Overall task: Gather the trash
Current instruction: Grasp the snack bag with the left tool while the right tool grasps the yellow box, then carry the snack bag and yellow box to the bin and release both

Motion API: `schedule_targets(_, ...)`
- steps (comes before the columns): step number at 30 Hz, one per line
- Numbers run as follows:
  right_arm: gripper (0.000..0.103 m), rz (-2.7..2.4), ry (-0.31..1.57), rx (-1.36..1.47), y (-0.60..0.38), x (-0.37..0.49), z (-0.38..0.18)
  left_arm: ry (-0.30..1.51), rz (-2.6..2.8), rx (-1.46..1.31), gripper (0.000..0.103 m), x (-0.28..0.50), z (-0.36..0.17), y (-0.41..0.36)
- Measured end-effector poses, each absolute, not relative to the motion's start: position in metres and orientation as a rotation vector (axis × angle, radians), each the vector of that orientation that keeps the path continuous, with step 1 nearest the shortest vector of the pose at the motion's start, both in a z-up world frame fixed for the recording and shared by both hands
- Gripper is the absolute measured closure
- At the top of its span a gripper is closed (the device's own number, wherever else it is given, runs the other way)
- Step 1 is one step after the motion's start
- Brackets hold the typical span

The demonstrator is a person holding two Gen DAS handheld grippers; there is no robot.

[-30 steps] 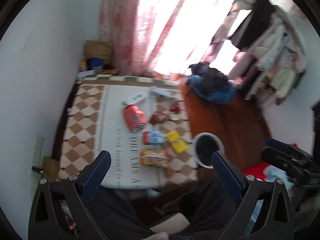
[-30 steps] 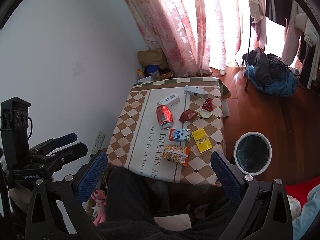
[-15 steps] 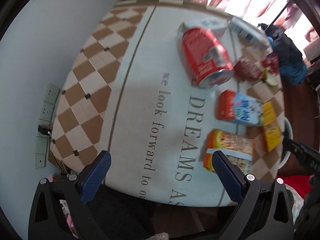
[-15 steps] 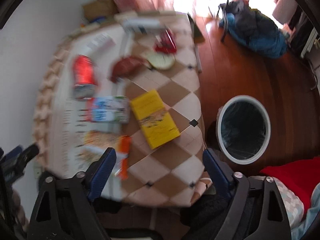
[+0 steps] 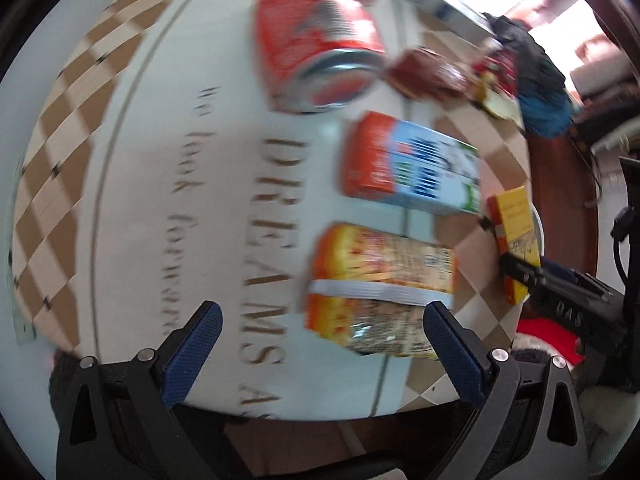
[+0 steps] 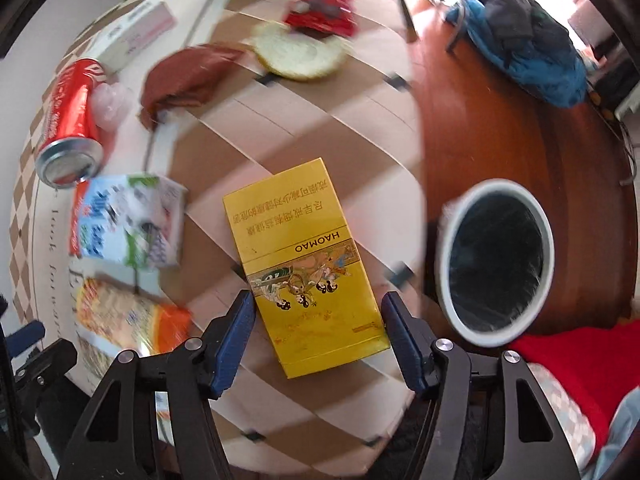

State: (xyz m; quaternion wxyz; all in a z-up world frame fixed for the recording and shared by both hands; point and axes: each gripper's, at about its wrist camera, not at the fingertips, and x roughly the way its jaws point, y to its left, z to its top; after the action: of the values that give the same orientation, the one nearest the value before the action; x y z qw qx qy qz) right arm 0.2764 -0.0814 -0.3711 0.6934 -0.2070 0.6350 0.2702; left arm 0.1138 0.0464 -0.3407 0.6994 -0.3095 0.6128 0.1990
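Between the right gripper's (image 6: 316, 316) spread fingers (image 6: 236, 328) lies the yellow box (image 6: 306, 264), flat on the tabletop (image 6: 320, 128); neither pad clearly touches it. Right of the box, on the wooden floor, stands the bin (image 6: 496, 264), white-rimmed with a dark liner. Left of the box lies the carton (image 6: 128, 220), and nearer than that the snack pack (image 6: 128, 316). Beyond the carton a red can (image 6: 70, 124) lies on its side, open end toward the camera. Farther from the box sit a brown wrapper (image 6: 184, 76), a pale round lid (image 6: 300, 52) and a red wrapper (image 6: 324, 12), with white boxes at the far edge.

Over on the left wrist view, blurred, the left gripper (image 5: 316, 340) hangs with fingers (image 5: 192, 352) wide apart and holding nothing, the snack pack (image 5: 380, 292) just ahead near the right finger. Beyond it lie the carton (image 5: 412, 168) and then the can (image 5: 320, 40); the yellow box (image 5: 516, 236) sits to the pack's right, partly behind the other gripper.
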Motion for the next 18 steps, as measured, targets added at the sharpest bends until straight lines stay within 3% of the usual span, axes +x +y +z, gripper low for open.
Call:
schedule_targets(2,0.037,0.594,1.428,-0.460,-0.095,0.271,-0.374,1.383,0.417,-0.663,0.022,0.124,-0.345,0.031)
schedule_targets(4,0.037,0.587,1.438,-0.452,-0.108,0.264,-0.372,1.403,0.410,-0.626,0.047,0.132,-0.350,0.019)
schedule_targets(10,0.039,0.528,1.458,-0.454,-0.118,0.256,-0.373,1.394,0.444,-0.505,0.092,0.137,-0.350,-0.008)
schedule_targets(13,0.040,0.520,1.461,-0.461,-0.115,0.249,-0.371,1.378,0.459,-0.480,0.098,0.129,-0.338,-0.015)
schedule_targets(18,0.040,0.542,1.447,-0.460,-0.113,0.240,-0.362,1.333,0.497,-0.433,0.099,0.103,-0.306,-0.009)
